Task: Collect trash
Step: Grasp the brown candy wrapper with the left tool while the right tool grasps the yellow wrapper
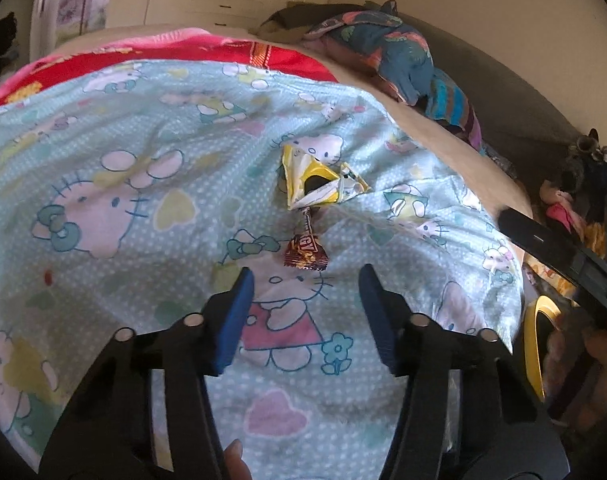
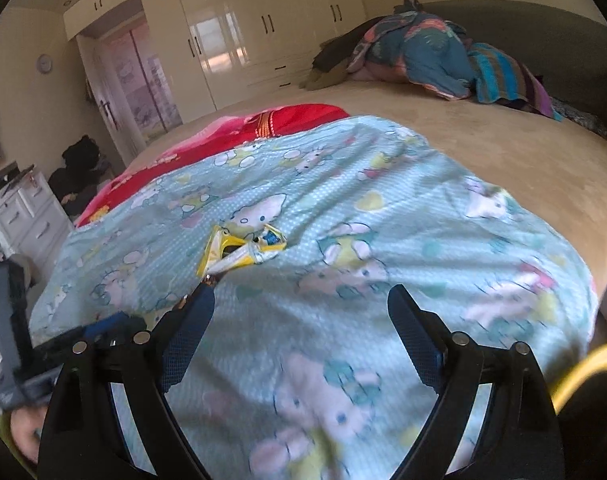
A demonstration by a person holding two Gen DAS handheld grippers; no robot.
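A crumpled yellow and white wrapper (image 1: 317,180) lies on the light blue cartoon-cat blanket (image 1: 143,160). A small brown and red candy wrapper (image 1: 305,250) lies just in front of it. My left gripper (image 1: 307,280) is open and empty, hovering just short of the candy wrapper. My right gripper (image 2: 301,300) is open and empty above the blanket, with the yellow wrapper (image 2: 239,250) ahead to its left. The candy wrapper is mostly hidden behind the right gripper's left finger (image 2: 191,320). The right gripper's body (image 1: 563,256) shows at the right edge of the left wrist view.
A red blanket (image 1: 183,60) lies beyond the blue one. A pile of dark patterned clothes (image 2: 435,56) sits on the far side of the beige bed (image 2: 503,144). A yellow-rimmed container (image 1: 537,344) stands off the bed's right edge. Wardrobes (image 2: 243,32) line the far wall.
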